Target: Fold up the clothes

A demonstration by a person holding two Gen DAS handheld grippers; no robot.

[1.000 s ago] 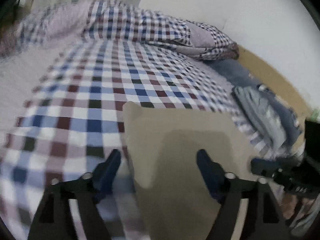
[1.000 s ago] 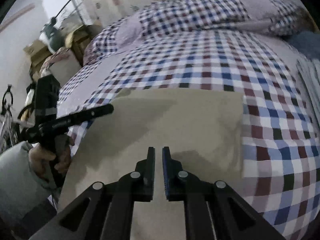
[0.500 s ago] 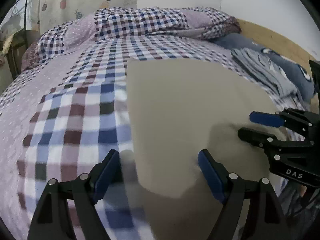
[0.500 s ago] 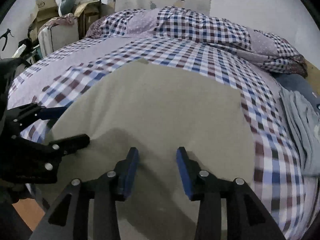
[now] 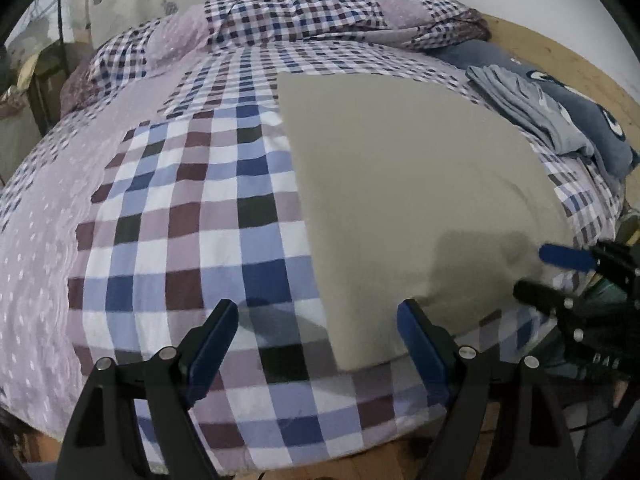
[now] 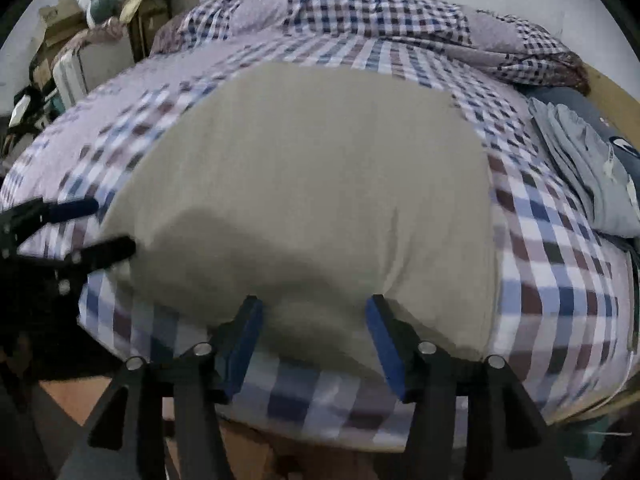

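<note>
A plain beige garment (image 5: 400,184) lies flat on the checked bed cover (image 5: 180,216), its near edge by the bed's front. My left gripper (image 5: 320,340) is open, held just before the garment's near left corner, nothing between its blue pads. My right gripper (image 6: 314,334) is open too, its fingers straddling the beige garment's (image 6: 312,184) near edge without gripping it. In the left wrist view the right gripper (image 5: 560,276) shows at the far right; in the right wrist view the left gripper (image 6: 76,228) shows at the far left.
Grey folded clothes (image 5: 532,112) and a dark blue pillow (image 5: 592,120) lie at the bed's right side. A rumpled checked duvet (image 5: 320,20) sits at the head. Boxes and a suitcase (image 6: 80,60) stand left of the bed. Wooden floor (image 6: 80,396) lies below the bed's front edge.
My right gripper has opened from shut and let go of the beige garment. Both grippers have drawn back toward the bed's front edge, and the garment now lies spread flat.
</note>
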